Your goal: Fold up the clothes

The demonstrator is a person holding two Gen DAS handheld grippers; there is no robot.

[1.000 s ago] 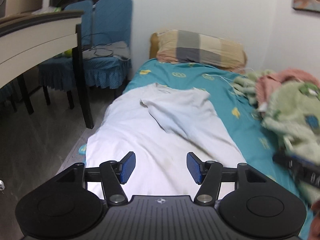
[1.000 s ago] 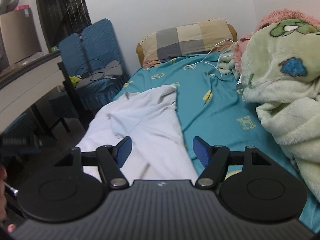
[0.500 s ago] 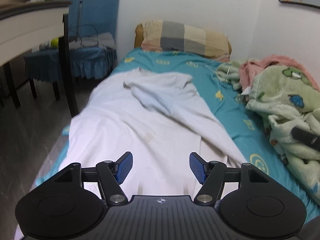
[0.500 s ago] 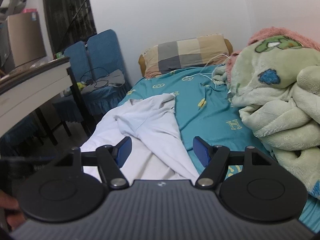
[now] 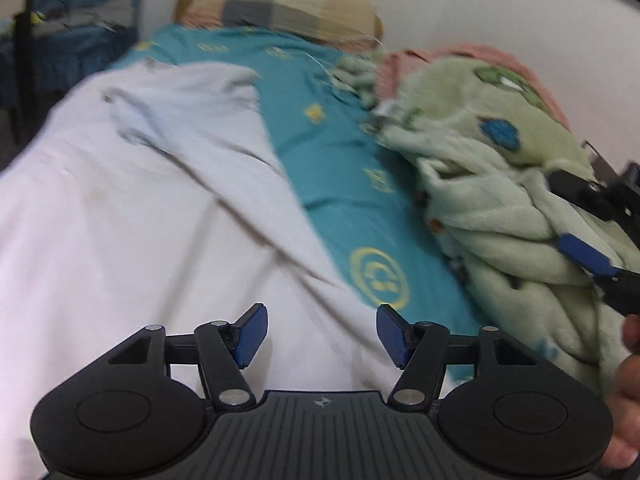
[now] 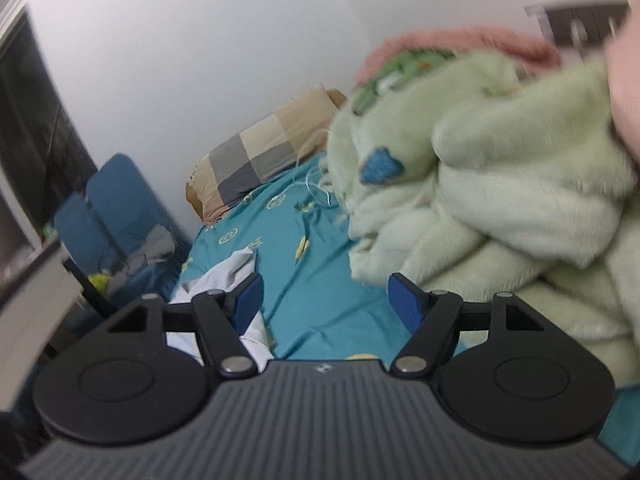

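Left gripper (image 5: 319,334): jaws apart, nothing between the blue pads; just been closing a little; tilted down over the near part of the white garment.
Right gripper (image 6: 325,305): jaws wide apart, nothing clamped; just been opening slightly; rolled to one side, aimed along the bed toward the pillow; also seen at the right edge of the left wrist view (image 5: 584,220), over the green blanket.
Hand (image 5: 628,392): part of a hand at the near right edge of the left wrist view, blurred.
Writing: gold round emblems and letter marks printed on the sheet, among them an "H" shape; no words legible; small logo on each gripper body, too small to read.
White garment (image 5: 132,208): spread flat on the left side of the bed, its far part folded over itself near the collar; both views blurred.
Bed sheet (image 5: 344,168): teal, bare between garment and blanket.
Green blanket (image 6: 500,184): fluffy, bunched on the right, with a blue patch; pink fabric (image 5: 472,54) behind it.
Pillow (image 6: 260,156): checked beige and grey, at the far end against the white wall.
Chairs (image 6: 116,208): blue covers, far left beside the bed, grey items on the seat.
Table (image 6: 28,288): pale edge at the near left.
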